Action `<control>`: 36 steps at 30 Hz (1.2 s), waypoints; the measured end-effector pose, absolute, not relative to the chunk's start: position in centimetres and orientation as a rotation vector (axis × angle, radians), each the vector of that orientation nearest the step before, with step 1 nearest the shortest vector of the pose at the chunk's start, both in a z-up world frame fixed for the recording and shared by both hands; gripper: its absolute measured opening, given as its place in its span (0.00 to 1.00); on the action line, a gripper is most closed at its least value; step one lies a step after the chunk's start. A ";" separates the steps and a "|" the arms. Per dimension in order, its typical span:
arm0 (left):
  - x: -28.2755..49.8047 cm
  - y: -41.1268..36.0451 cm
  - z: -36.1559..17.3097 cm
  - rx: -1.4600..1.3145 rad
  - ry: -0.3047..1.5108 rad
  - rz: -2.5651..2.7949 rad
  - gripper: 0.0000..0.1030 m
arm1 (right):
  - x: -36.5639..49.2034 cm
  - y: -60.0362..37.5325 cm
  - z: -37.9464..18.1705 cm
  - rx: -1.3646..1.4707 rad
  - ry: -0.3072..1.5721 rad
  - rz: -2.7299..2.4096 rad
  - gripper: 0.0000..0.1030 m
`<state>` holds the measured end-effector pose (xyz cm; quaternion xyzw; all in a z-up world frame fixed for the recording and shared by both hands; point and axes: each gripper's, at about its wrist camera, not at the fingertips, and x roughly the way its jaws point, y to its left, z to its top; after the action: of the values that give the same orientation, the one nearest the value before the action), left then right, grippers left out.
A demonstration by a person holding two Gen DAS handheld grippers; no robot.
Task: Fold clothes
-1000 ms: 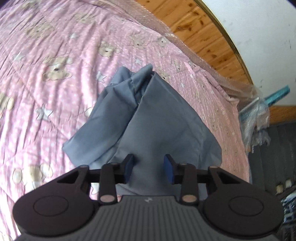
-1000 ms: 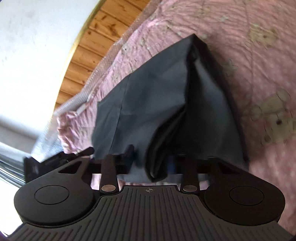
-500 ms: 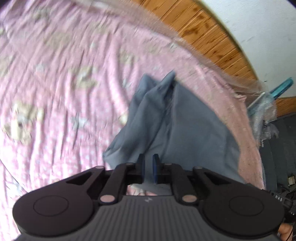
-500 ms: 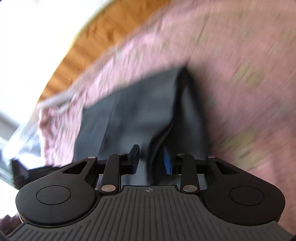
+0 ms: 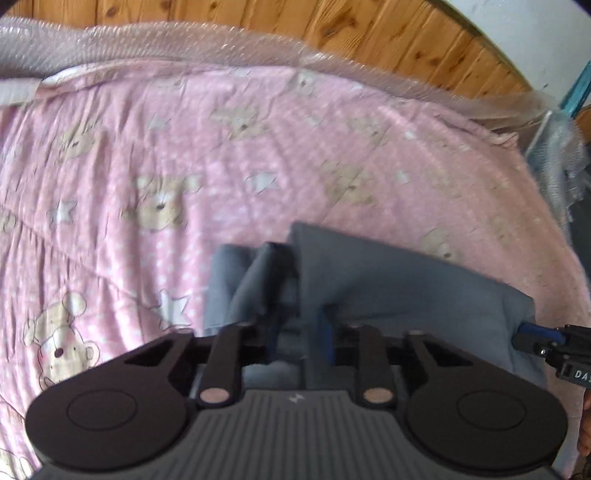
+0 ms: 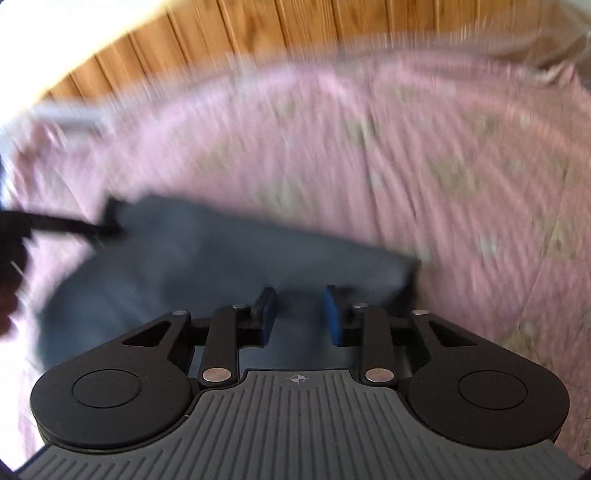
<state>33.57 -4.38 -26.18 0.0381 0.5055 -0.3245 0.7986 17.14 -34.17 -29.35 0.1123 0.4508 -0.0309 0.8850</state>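
My left gripper [image 5: 299,332] parted with bunched folds of the grey-blue garment [image 5: 388,280] between its fingers, grip unclear, my right gripper [image 6: 300,314] spread wide over the same garment, holding nothing, cloth lying on the pink teddy-bear bedspread [image 5: 184,155], wooden panelling [image 5: 369,33] behind.

Pink teddy-bear bedspread [image 5: 229,155], bubble wrap [image 5: 207,40] along its far edge, wood-panelled wall [image 5: 388,29] behind.

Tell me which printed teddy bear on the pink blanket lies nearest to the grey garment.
The small bear right at the grey garment's far edge; the other bears have bare pink blanket between them and it.
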 end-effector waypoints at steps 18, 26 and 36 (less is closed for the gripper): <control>24.1 3.9 -26.4 -0.007 1.137 -0.765 0.13 | 5.5 -31.7 -28.6 0.246 0.900 0.045 0.47; 23.4 6.4 -24.9 0.024 1.116 -0.730 0.20 | 2.4 -32.8 -26.9 0.363 0.876 -0.060 0.42; 25.9 11.2 -21.7 -0.159 1.076 -0.702 0.63 | -1.2 -36.3 -24.8 0.607 0.791 -0.163 0.51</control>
<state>25.89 11.16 -21.74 -0.0740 0.5014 -0.3270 0.7976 -1.25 -36.28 -24.78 0.2907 0.3789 -0.0781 0.8751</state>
